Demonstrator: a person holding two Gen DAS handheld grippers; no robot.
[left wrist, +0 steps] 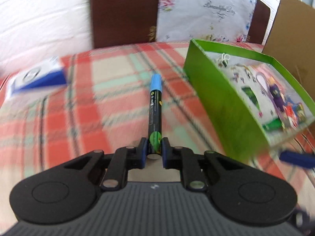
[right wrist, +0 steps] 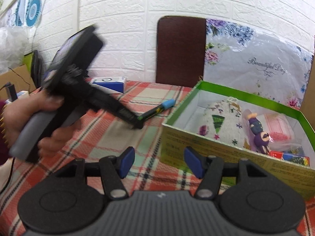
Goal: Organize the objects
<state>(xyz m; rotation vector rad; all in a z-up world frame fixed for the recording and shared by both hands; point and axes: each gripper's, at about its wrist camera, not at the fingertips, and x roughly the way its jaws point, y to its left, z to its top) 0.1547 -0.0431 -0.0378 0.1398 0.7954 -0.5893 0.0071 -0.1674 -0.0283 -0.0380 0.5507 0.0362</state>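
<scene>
— What are you working on top of?

— A table under a checked cloth (left wrist: 110, 106), red, cream and pale green. Behind it there's a white wall (right wrist: 177, 2) moulded like brick, a dark brown chair back (right wrist: 181, 51), and a flowered bag (right wrist: 259, 66) with script lettering.

— And the marker?

— My left gripper (left wrist: 154, 153) is pinching the marker (left wrist: 155, 106) at its tail end, pads pressed on both sides. Its blue cap points away from me, low over the cloth.

— The box?

— The green box (right wrist: 232, 92) stands to the right, near the marker, with a knitted piece and small toys in it. A blue-and-white carton (right wrist: 110, 84) sits at the far left.

— Your other hand?

— My right gripper (right wrist: 159, 162) is spread, nothing between its pads, just in front of the box.
</scene>
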